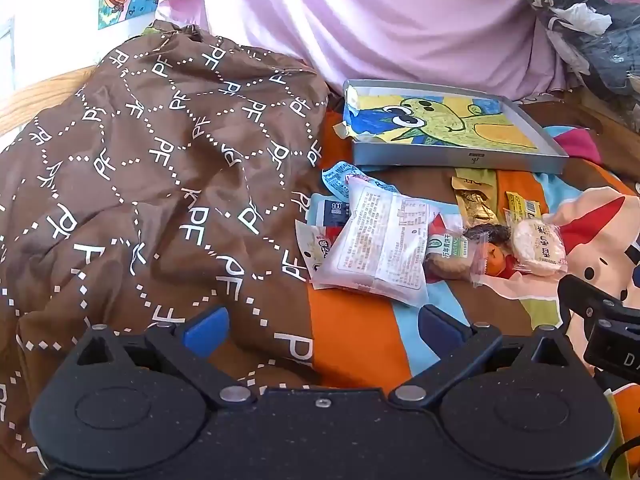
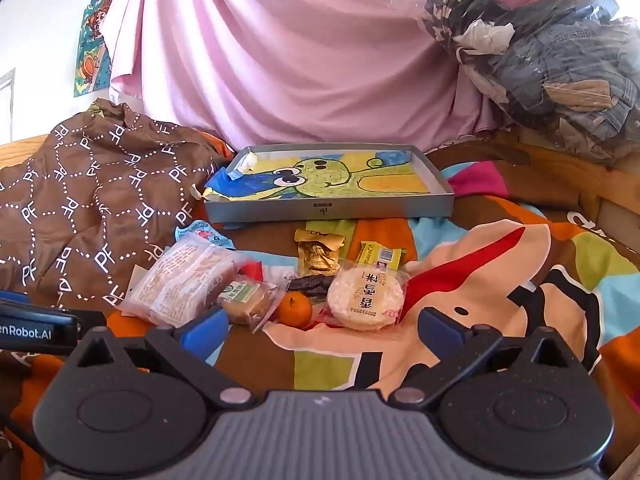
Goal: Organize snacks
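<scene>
Nothing sorted yet: my left tool [image 1: 322,330] and right tool [image 2: 322,326] gape empty, wrapped snacks [image 2: 256,284] heaped before the bare shallow grey metal tray [image 2: 328,210].

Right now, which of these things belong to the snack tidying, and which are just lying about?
Job: grey tray, big clear bread packet, round rice cracker, tangerine, gold snack packet, yellow snack bar.

Lying about: brown PF-print fabric, pink curtain, bagged clothes.
</scene>
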### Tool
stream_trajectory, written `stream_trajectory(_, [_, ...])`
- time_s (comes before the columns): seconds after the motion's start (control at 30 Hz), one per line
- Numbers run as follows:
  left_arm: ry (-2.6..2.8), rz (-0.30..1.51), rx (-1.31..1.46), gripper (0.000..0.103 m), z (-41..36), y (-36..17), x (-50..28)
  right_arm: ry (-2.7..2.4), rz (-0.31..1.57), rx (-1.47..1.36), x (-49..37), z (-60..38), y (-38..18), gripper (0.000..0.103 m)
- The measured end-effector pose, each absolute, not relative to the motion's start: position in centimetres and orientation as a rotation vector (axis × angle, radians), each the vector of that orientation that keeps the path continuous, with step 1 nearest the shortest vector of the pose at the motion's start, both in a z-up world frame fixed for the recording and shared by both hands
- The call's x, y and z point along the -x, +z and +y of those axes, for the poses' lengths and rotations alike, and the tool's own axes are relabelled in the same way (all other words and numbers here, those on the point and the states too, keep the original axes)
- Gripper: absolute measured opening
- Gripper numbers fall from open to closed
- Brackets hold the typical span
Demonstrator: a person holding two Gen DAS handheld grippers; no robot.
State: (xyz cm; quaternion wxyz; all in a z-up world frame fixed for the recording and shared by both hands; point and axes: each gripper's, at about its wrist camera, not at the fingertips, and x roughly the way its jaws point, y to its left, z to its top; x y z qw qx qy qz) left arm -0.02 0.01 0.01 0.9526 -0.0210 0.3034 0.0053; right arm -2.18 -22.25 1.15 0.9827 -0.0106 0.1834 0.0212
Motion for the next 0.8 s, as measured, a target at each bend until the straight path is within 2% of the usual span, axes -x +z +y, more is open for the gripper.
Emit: stream_trajectory(0.8, [0.009,0.620,0.048,0.101,0.03,0.02,0.01,0.041,0.395,0.028,2.00,-22.09,1.34,0.103])
